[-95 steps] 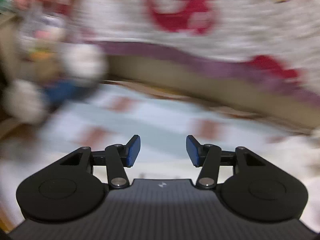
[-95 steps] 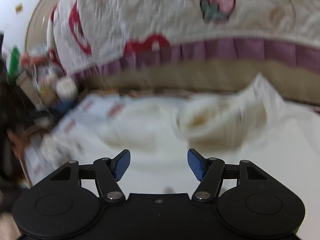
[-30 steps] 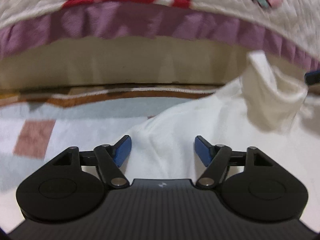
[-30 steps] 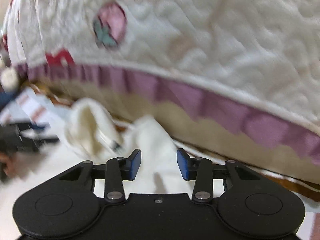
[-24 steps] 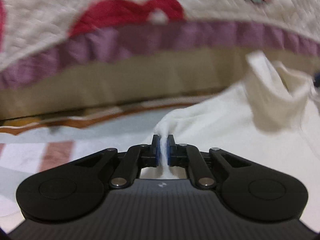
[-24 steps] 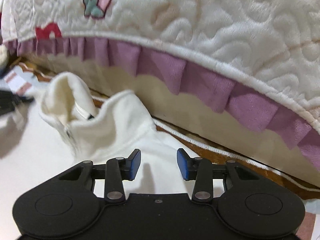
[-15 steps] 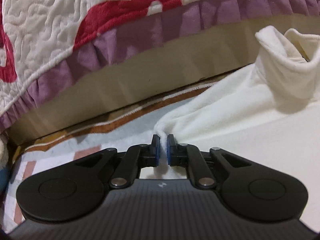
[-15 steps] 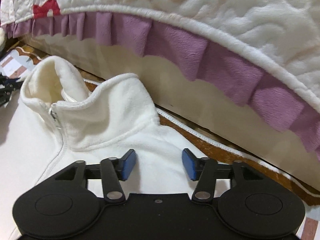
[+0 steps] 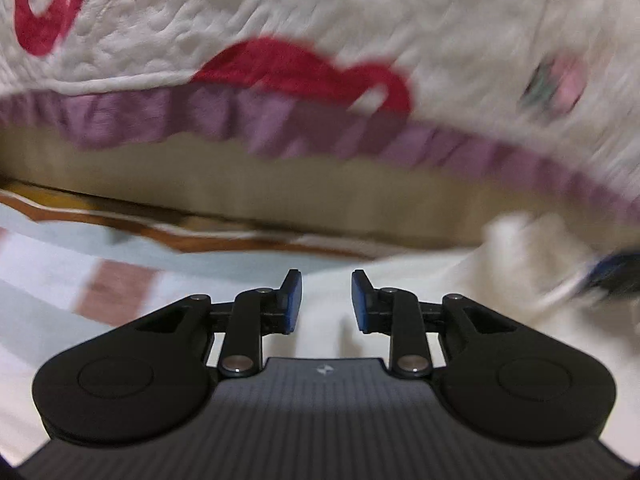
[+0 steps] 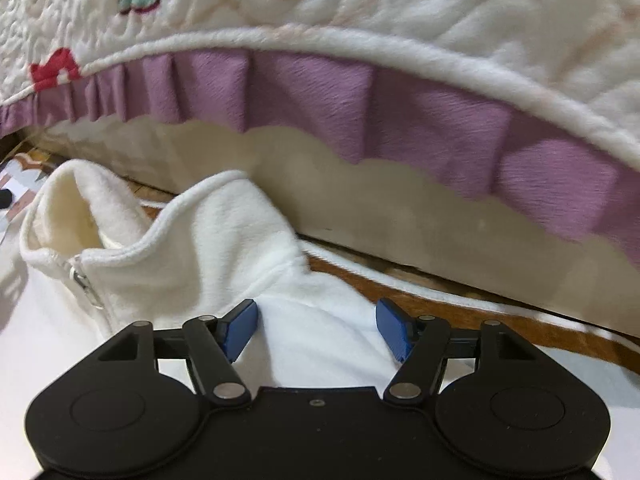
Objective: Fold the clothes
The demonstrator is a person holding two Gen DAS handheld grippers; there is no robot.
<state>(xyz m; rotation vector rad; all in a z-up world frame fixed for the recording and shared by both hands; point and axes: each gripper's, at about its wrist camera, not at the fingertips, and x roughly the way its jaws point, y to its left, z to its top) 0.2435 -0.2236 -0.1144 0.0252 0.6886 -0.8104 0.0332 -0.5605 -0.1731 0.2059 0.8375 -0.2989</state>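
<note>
While our left tool (image 9: 324,300) has just been opening, its blue pads stand slightly apart with nothing pinched between them, above the white fleece jacket (image 9: 420,280) on the patterned mat (image 9: 60,252). Our right tool (image 10: 316,330) has just been widening too and gapes empty over the jacket's shoulder, beside the upright collar (image 10: 180,224) below the quilted bedspread (image 10: 360,8).
</note>
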